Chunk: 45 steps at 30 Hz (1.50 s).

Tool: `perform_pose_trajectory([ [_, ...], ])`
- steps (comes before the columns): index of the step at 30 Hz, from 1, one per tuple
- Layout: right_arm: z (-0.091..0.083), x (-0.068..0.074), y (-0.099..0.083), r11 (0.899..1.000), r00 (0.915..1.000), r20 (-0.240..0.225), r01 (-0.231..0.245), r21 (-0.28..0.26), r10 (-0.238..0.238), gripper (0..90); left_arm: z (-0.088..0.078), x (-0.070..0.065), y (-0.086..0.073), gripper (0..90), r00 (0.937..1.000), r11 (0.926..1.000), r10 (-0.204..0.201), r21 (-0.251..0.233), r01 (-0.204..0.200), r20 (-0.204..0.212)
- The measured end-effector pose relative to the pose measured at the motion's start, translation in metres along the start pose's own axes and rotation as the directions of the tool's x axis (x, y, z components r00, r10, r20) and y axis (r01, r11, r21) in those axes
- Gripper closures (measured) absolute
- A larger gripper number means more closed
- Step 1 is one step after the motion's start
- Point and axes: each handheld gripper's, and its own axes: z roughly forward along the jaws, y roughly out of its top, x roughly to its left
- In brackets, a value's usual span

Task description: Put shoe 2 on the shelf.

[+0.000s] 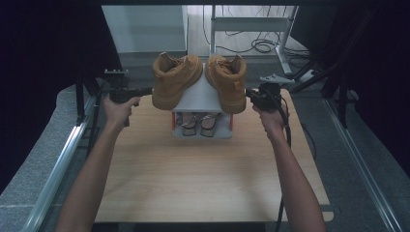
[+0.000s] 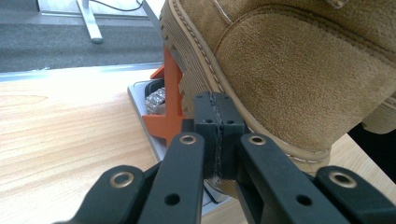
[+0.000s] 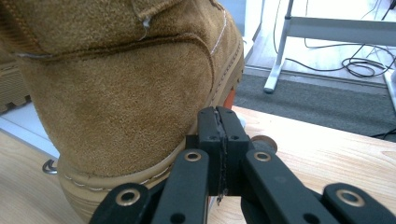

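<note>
Boots of tan suede sit tilted on a grey two-tier shoe rack point(image 1: 193, 99) near the worktop's point(image 1: 203, 179) far edge. The left boot point(image 1: 175, 79) has its heel just beside the left claw point(image 2: 216, 122), whose jaws are closed on nothing. The right boot point(image 1: 227, 81) lies just beside the closed, empty right claw point(image 3: 219, 133). Sandals point(image 1: 200, 124) lie on the lower tier between orange posts point(image 2: 170, 100). Cables point(image 1: 261, 46) trail on the floor beyond.

high view: above, facing forward | gripper views: close, probably level | shared: boots point(image 1: 198, 79)
</note>
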Motion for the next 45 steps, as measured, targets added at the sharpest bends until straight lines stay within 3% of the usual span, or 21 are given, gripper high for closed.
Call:
perform_pose_trajectory([
  [4, 0.0, 0.004, 0.0, 1.0, 0.9998, 0.016, -0.007, -0.001, 0.007, 89.1, 0.002, -0.003, 0.0, 90.0, 0.9999, 0.9999, -0.011, 0.0, 0.011, 0.011],
  [11, 0.005, 0.019, 0.001, 1.0, 0.9998, -0.019, -0.001, -0.01, 0.001, 89.1, 0.003, -0.004, 0.0, 90.0, 0.9996, 0.9998, -0.02, 0.001, 0.019, 0.022],
  [14, 0.009, 0.026, 0.002, 1.0, 0.9995, -0.03, 0.004, -0.015, -0.005, 89.1, 0.005, -0.007, 0.0, 90.0, 0.9932, 0.9987, -0.05, -0.007, 0.051, 0.105],
  [18, 0.01, 0.028, 0.003, 1.0, 0.9995, -0.029, -0.009, -0.029, 0.008, 89.1, 0.008, -0.016, 0.004, 90.0, 0.9977, 0.9999, -0.012, -0.001, 0.012, 0.067],
  [19, 0.011, 0.028, 0.003, 0.999, 0.9994, -0.031, -0.018, -0.029, 0.017, 89.1, 0.008, -0.017, 0.004, 90.0, 0.995, 0.9996, -0.024, -0.01, 0.025, 0.097],
  [23, 0.013, 0.03, 0.003, 0.999, 0.9991, -0.031, -0.031, -0.036, 0.03, 89.2, 0.008, -0.023, 0.004, 90.0, 0.998, 0.9999, -0.002, -0.012, 0.003, 0.062],
  [29, 0.017, 0.035, 0.002, 0.998, 0.9983, -0.043, -0.041, -0.042, 0.039, 89.2, 0.009, -0.024, 0.004, 90.0, 0.9982, 0.9999, -0.008, -0.01, 0.009, 0.06],
  [36, 0.019, 0.036, 0.002, 0.998, 0.9979, -0.055, -0.037, -0.041, 0.035, 89.2, 0.009, -0.021, 0.005, 90.0, 0.9959, 0.9995, -0.029, -0.005, 0.03, 0.085],
  [37, 0.019, 0.035, 0.002, 0.999, 0.9977, -0.058, -0.036, -0.041, 0.034, 89.2, 0.01, -0.02, 0.005, 90.0, 0.9939, 0.9993, -0.037, 0.002, 0.037, 0.104],
  [40, 0.019, 0.035, 0.002, 0.999, 0.9977, -0.06, -0.034, -0.041, 0.032, 89.2, 0.018, -0.024, 0.003, 90.0, 0.9801, 0.9979, -0.065, 0.02, 0.062, 0.187],
  [45, 0.019, 0.035, 0.002, 0.999, 0.9974, -0.063, -0.037, -0.039, 0.034, 89.2, 0.029, -0.038, 0.002, 90.0, 0.9779, 0.9988, -0.046, 0.028, 0.041, 0.204],
])
